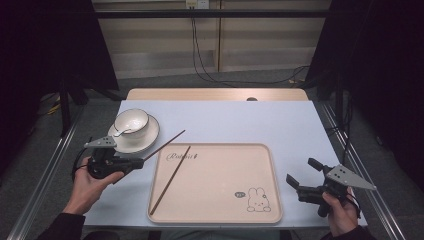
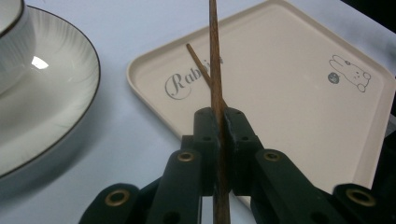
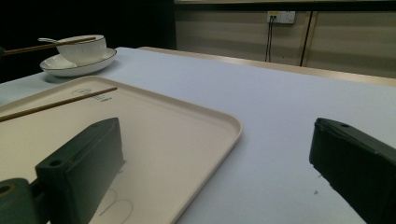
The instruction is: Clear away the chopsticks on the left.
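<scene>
My left gripper [image 1: 142, 161] is shut on a brown chopstick [image 1: 167, 142], which sticks out up and to the right over the tray's top left corner. In the left gripper view that chopstick [image 2: 215, 60] runs straight up between the closed jaws. A second chopstick [image 1: 171, 179] lies slantwise in the left part of the beige rabbit tray [image 1: 220, 217], also seen lying flat [image 2: 198, 63] [image 3: 56, 105]. My right gripper [image 1: 302, 173] hovers open and holds nothing, just off the tray's right edge [image 3: 224, 135].
A white bowl [image 1: 131, 121] with a spoon [image 1: 120, 132] in it sits on a white plate [image 1: 147, 137] at the left, just beyond my left gripper. The light blue tabletop [image 1: 250, 120] stretches behind the tray. Cables hang on the wall beyond.
</scene>
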`<state>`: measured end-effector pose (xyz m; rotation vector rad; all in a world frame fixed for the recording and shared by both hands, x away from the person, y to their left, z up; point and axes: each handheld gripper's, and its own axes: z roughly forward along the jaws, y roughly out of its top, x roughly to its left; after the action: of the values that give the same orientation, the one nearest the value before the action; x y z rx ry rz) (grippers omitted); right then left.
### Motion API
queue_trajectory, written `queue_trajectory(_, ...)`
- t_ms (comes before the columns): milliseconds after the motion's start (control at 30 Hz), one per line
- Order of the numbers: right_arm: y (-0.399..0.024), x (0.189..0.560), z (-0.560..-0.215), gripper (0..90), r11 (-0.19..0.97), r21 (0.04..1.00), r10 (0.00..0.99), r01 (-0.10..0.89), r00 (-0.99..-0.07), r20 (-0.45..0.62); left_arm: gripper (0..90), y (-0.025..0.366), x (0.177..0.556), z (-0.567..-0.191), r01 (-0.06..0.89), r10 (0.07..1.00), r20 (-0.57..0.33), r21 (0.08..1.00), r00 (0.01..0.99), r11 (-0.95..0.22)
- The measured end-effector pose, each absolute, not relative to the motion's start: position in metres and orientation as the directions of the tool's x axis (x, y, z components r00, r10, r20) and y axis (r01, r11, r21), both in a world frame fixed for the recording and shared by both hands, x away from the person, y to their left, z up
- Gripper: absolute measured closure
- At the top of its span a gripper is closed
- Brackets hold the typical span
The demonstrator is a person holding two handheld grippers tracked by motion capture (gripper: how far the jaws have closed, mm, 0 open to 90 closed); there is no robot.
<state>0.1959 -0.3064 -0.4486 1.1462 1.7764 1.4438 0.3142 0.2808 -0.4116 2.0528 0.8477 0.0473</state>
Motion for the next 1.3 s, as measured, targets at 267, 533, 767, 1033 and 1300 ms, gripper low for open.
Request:
queue_trajectory(267, -0.306, 0.196, -0.449, 2.5, 0.044, 0.964, 0.88, 0.261, -0.466, 0.086, 84.6, 0.261, 0.296, -0.417, 0.551, 0.565, -0.289, 0.747, 0.773, -0.373)
queue_trajectory(533, -0.306, 0.196, -0.449, 2.5, 0.046, 0.965, 0.883, 0.259, -0.463, 0.082, 84.5, 0.239, 0.292, -0.411, 0.563, 0.618, -0.269, 0.751, 0.738, -0.345)
queue_trajectory(767, -0.306, 0.196, -0.449, 2.5, 0.047, 0.965, 0.881, 0.259, -0.465, 0.083, 84.4, 0.225, 0.292, -0.418, 0.606, 0.67, -0.294, 0.74, 0.681, -0.291)
queue_trajectory(1033, -0.306, 0.197, -0.449, 2.3, 0.049, 0.965, 0.882, 0.259, -0.465, 0.08, 84.4, 0.198, 0.284, -0.422, 0.614, 0.677, -0.287, 0.728, 0.678, -0.306)
queue_trajectory(1300, -0.305, 0.196, -0.449, 0.5, 0.047, 0.965, 0.883, 0.257, -0.463, 0.08, 84.4, 0.184, 0.276, -0.436, 0.661, 0.74, -0.271, 0.689, 0.615, -0.297)
